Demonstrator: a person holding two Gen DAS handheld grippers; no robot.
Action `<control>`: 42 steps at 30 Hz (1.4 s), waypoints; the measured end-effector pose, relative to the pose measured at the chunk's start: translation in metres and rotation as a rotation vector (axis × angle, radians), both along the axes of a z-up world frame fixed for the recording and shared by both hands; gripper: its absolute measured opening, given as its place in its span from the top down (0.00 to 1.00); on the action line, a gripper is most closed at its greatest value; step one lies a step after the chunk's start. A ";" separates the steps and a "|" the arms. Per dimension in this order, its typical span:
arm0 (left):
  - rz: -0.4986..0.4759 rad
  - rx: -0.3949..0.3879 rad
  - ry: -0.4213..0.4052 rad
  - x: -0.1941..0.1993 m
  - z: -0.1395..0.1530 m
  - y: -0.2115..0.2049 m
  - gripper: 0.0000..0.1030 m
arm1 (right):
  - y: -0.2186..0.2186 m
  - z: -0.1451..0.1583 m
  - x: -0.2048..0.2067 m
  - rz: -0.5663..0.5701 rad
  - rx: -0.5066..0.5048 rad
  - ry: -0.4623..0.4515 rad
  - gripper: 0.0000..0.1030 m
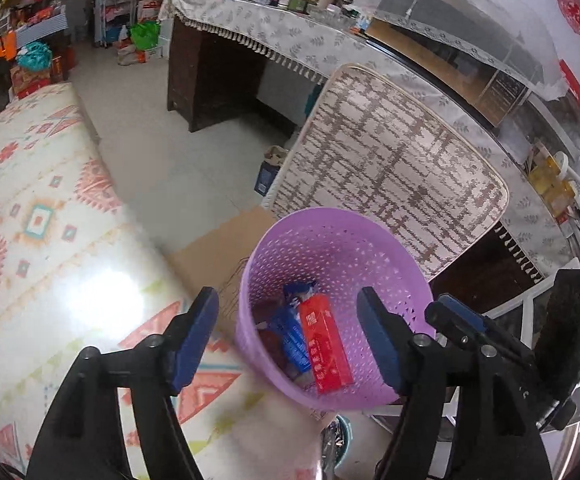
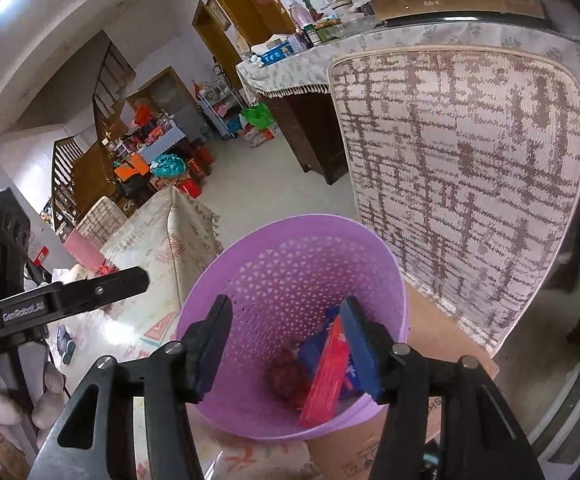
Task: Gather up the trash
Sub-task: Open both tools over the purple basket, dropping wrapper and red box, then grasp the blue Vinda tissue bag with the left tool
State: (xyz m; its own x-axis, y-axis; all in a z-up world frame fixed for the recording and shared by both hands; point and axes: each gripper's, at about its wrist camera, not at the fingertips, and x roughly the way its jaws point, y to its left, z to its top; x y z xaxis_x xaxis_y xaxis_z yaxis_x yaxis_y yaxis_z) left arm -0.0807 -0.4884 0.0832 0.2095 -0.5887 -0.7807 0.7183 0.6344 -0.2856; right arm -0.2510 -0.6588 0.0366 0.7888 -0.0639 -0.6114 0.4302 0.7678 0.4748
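Daylit room, fairly bright. Strong glare patch on patterned mat [image 1: 89,300] at 8 o'clock, left wrist view; smaller one in right view. Heavy fisheye bending and dark vignette at all edges. Slight blur near purple basket [image 1: 330,308] rim; bg sharp enough.

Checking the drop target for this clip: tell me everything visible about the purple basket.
The purple basket is a round, tapering bin of thin-looking plastic, its wall perforated with small triangular holes below a smooth rim. It stands upright on brown cardboard, beside a patterned cushion. Inside lie a red box, a blue packet and a dark reddish lump. Nothing grips it.
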 end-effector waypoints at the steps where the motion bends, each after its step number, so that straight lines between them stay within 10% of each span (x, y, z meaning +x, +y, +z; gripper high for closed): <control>1: 0.014 0.004 0.000 0.000 -0.001 0.006 0.22 | 0.002 -0.001 0.000 0.003 0.005 0.000 0.38; 14: 0.182 -0.031 0.081 0.002 -0.020 0.120 0.21 | 0.056 0.006 0.008 0.037 -0.029 -0.104 0.15; 25: 0.458 0.049 -0.043 0.021 -0.024 0.267 0.21 | 0.160 -0.007 0.062 0.296 0.029 -0.010 0.14; 42: 0.816 0.070 -0.002 0.151 -0.034 0.452 0.21 | 0.258 -0.020 0.111 0.448 0.006 0.070 0.14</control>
